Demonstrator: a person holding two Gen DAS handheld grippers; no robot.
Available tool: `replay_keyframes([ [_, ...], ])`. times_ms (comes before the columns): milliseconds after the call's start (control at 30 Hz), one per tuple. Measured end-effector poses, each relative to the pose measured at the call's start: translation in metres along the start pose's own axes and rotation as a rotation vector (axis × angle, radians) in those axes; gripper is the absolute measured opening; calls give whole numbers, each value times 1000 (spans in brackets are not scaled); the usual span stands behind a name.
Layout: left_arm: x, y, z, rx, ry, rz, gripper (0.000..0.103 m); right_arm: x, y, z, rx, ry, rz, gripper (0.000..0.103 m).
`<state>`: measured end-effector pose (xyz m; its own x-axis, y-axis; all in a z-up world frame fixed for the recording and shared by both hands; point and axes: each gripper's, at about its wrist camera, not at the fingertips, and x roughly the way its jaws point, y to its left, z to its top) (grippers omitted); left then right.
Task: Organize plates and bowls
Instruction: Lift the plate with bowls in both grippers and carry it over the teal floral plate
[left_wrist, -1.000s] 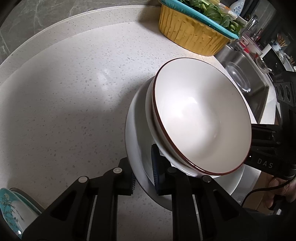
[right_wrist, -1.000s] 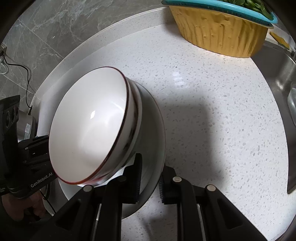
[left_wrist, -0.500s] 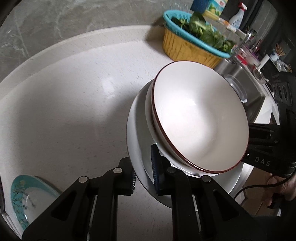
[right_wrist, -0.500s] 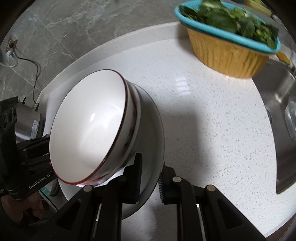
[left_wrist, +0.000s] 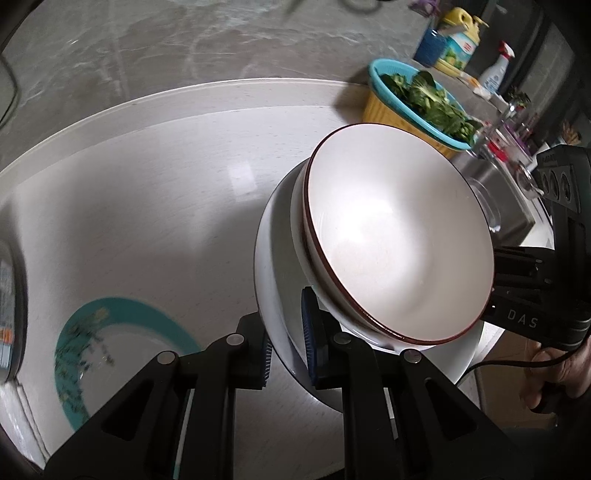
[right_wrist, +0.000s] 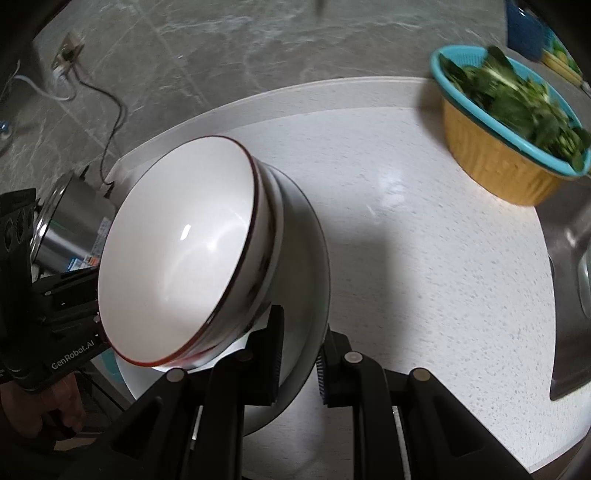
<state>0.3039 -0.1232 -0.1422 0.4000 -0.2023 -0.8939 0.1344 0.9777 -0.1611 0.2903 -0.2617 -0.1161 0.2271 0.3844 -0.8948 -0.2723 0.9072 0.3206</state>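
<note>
Both claws, left gripper (left_wrist: 286, 345) and right gripper (right_wrist: 298, 356), pinch the white plate (left_wrist: 275, 266) at frame centre; tilted, its stacked bowls (left_wrist: 399, 236) could slide off.

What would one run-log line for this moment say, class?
left gripper: shut on white plate | right gripper: shut on same plate | load: stacked bowls | held above countertop

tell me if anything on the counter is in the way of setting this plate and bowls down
Only the teal plate, low to the left. The left gripper and right gripper clamp the white plate carrying the bowls; the counter just past it looks bare, with the basket beyond.
</note>
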Motion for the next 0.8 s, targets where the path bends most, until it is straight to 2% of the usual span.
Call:
replay_keyframes([
  [167, -18, 24, -10, -62, -19, 29, 12, 4, 30, 5, -59, 10, 36, 18],
  [533, -63, 100, -55, -218, -43, 109, 12, 32, 101, 15, -191, 66, 115, 18],
  [800, -78, 142, -78, -292, -57, 154, 12, 53, 144, 21, -264, 104, 155, 18],
])
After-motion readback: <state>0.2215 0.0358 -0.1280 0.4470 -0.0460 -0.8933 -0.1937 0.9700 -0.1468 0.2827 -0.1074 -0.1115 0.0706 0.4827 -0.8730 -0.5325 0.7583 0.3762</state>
